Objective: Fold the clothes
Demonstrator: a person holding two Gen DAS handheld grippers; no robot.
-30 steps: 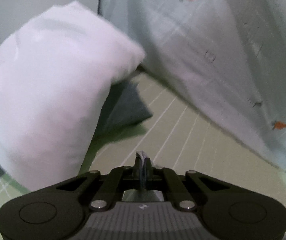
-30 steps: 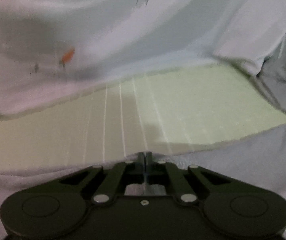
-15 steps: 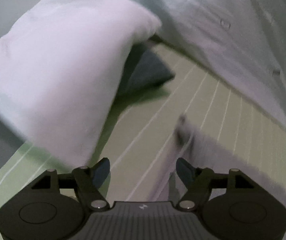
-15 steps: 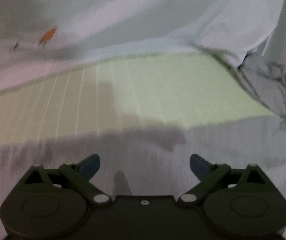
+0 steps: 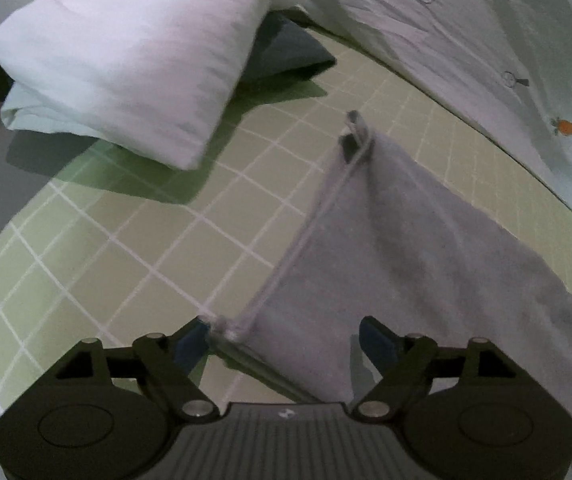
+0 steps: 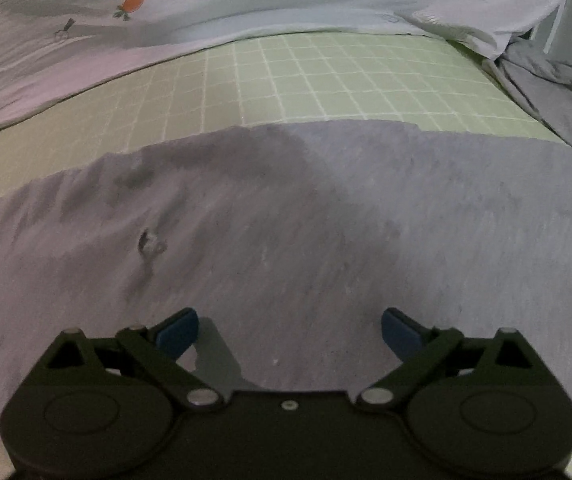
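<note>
A grey garment (image 5: 406, 248) lies flat on the green checked bed sheet (image 5: 126, 248). Its hemmed edge with a small loop (image 5: 356, 124) runs away from my left gripper (image 5: 284, 340), which stands open just above the garment's near corner. In the right wrist view the same grey garment (image 6: 286, 220) fills the lower half, spread smooth with one small pucker (image 6: 150, 242). My right gripper (image 6: 290, 330) hovers open over it, nothing between its blue pads (image 6: 178, 330).
A white pillow (image 5: 134, 52) rests on a dark grey folded item (image 5: 290, 52) at the back left. A pale carrot-print duvet (image 5: 486, 40) borders the far side. Crumpled grey clothing (image 6: 554, 92) lies at the back right. Green sheet (image 6: 326, 76) shows beyond the garment.
Both grippers were shut on the grey garment a second ago. They opened, let it drop flat onto the sheet, and have drawn back over it.
</note>
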